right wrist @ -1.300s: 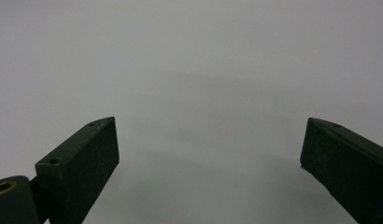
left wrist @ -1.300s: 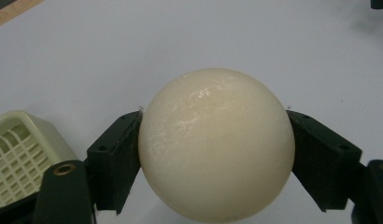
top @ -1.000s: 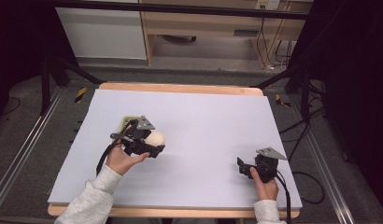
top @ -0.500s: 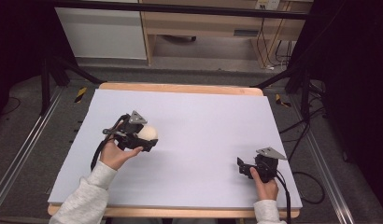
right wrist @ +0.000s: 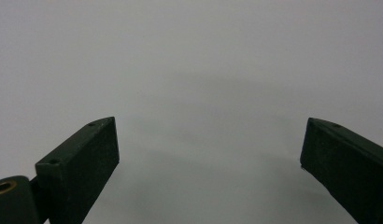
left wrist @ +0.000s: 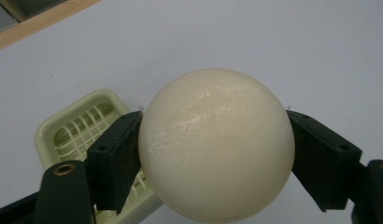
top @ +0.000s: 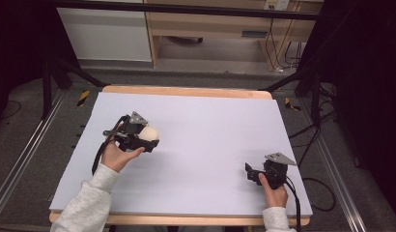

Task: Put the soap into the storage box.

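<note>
I had the cream ball [left wrist: 216, 144] pinched between the jaws of the left gripper [top: 138, 137], one pad on each flank, a little below its widest part as the left gripper view showed it. From the high view the ball [top: 148, 133] sat over the left half of the lavender table mat [top: 210, 125], well away from the mat's front edge. Just behind and below the ball lay a small pale green slotted basket [left wrist: 82, 135], its grid floor partly hidden by the near jaw; I could not tell whether the ball was off the mat or touching it.

My right gripper [top: 256, 174] rested near the mat's front right corner, well apart from the ball, its jaws spread wide with nothing but bare mat between them.

I judged the step in hand to be carrying the ball to that basket. A smooth round thing can squirt out of flat pads, so I wanted steady squeeze, a level wrist, a slow swing until the ball was centred over the basket, then a low release.
</note>
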A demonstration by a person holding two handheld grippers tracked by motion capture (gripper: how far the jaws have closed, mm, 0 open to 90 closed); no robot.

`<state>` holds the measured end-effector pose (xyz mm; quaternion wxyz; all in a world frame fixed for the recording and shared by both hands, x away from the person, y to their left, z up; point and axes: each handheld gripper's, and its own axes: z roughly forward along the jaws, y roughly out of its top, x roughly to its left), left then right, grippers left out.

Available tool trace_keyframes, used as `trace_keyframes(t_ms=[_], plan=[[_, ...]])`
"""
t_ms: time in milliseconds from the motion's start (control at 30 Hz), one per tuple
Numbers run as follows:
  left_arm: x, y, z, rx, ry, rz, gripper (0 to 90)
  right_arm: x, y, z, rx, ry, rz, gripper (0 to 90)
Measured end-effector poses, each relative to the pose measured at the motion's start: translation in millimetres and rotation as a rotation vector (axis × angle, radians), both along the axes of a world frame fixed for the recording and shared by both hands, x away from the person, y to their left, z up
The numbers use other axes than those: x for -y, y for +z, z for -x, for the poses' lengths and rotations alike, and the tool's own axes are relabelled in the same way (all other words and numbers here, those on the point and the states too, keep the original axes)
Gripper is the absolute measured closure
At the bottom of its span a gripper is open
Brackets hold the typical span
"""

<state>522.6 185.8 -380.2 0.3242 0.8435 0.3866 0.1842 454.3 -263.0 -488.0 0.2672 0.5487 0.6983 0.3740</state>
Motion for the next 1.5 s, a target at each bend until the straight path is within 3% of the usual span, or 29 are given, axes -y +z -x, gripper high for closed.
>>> trace_keyframes(t_ms=[800, 1500], plan=[[-18.7, -7.6, -20.3, -0.004, 0.08, -0.001, 22.9, 0.2, 0.0, 0.0, 0.0, 0.0, -0.001, 4.8], [-31.5, -25.7, -38.4, -0.032, 0.147, -0.009, 22.9, 0.2, 0.0, 0.0, -0.001, 0.0, -0.002, 4.8]])
